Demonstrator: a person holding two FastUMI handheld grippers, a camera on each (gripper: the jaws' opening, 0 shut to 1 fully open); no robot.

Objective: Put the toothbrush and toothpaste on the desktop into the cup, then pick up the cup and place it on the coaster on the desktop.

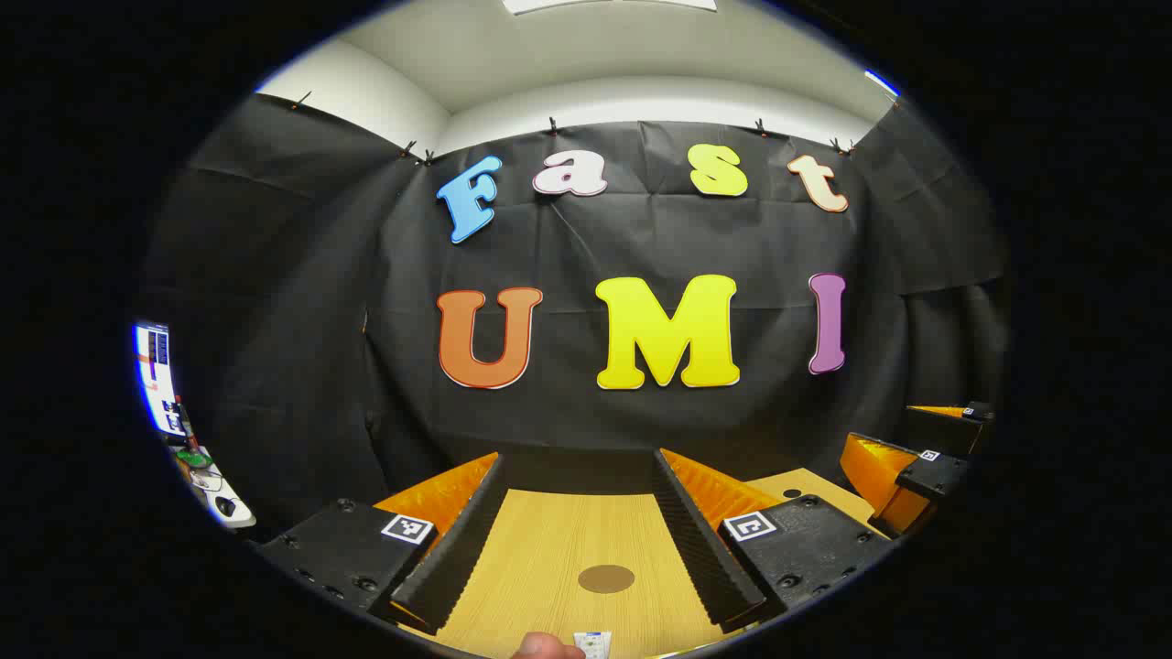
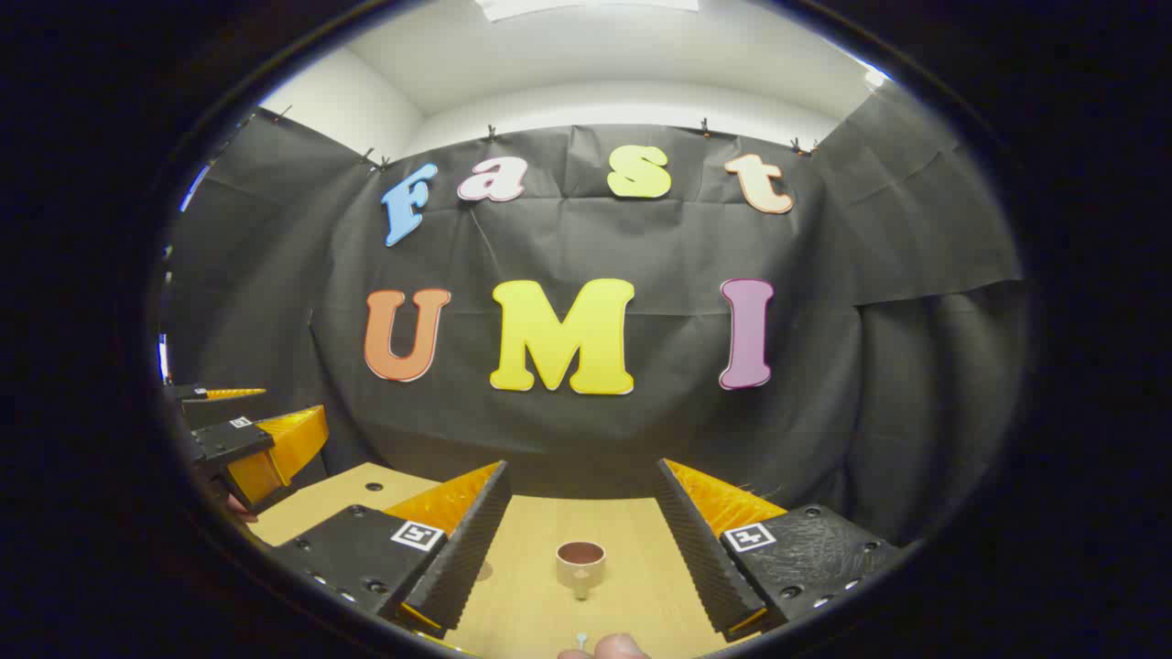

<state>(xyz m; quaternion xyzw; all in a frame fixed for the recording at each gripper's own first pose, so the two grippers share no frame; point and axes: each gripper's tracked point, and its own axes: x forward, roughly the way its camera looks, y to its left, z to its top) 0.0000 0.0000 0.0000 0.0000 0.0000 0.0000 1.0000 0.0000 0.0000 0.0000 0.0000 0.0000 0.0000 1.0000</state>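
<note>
Booth surroundings: non-task items

The wooden desktop [image 1: 549, 567] extends ahead of the claw to the black cloth wall [image 1: 641, 247], which is pinned along its upper edge by small clips [image 1: 552, 123]. Above the cloth are a white wall [image 2: 586, 101] and a ceiling light panel [image 1: 609, 5]. Far left of the left claw, a lit screen [image 1: 154, 375] stands beside a white surface holding small items [image 1: 215, 480]; these are too small to identify.
</note>
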